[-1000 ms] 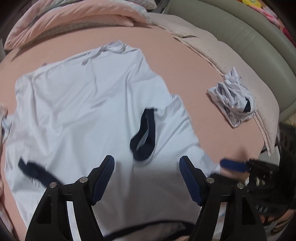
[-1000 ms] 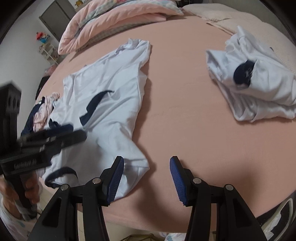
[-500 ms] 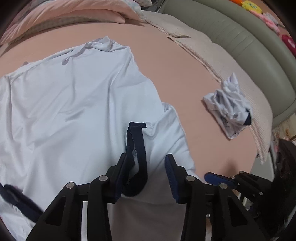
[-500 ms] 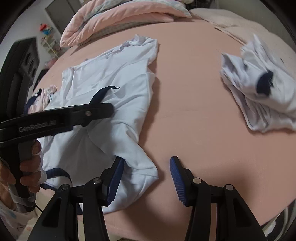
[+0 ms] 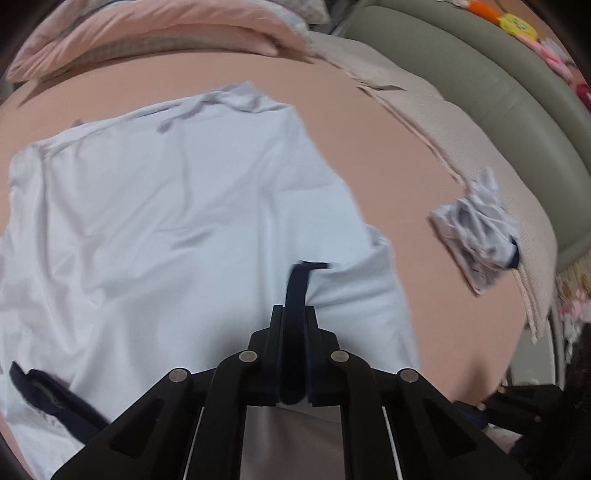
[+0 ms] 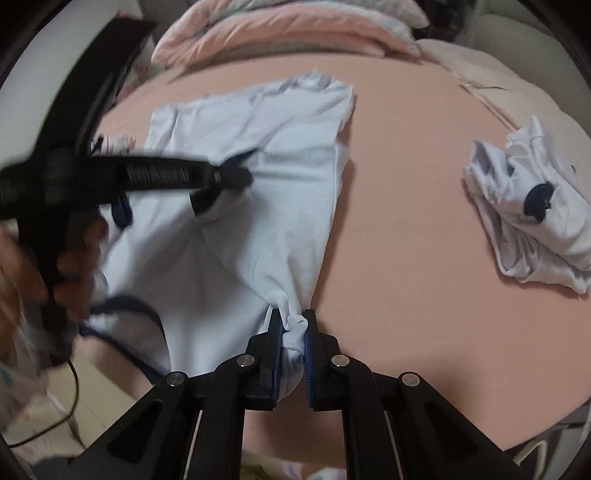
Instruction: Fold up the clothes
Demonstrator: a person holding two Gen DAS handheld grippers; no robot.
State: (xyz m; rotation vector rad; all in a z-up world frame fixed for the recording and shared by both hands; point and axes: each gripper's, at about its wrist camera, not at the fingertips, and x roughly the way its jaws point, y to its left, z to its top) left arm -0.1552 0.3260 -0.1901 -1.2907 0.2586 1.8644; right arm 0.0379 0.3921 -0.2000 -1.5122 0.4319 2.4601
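Pale blue shirt (image 5: pixel 166 229) spread flat across the pink bed (image 5: pixel 369 155), navy trim at two openings, far hem bunched toward the pillows. Two garments counted: this one, and a crumpled white garment (image 6: pixel 532 210) lying well apart to the right, near the bed's edge, with a navy patch showing. Beige blanket (image 5: pixel 461 140) along the right side of the bed, a grey-green padded headboard (image 5: pixel 480 74) beyond it. Pink folded quilt (image 6: pixel 288 26) piled at the far end. Nothing lying on the shirt apart from the two tools.

Two grippers counted. Left gripper (image 5: pixel 294 321) with jaws closed tight on the navy trim band (image 5: pixel 297 284), the band rising upright out of them and pulling the cloth into a small tent; in the right wrist view the same tool reaching in blurred from the left, held by a hand (image 6: pixel 70 258) at the lower left. Right gripper (image 6: pixel 293 332) with jaws nearly together, pinching a wad of pale blue cloth at the shirt's near corner, blue pads (image 6: pixel 308 354) pressed against the bunched fabric, creases fanning away from the pinch. A dark cable (image 6: pixel 55 417) trailing below the hand.
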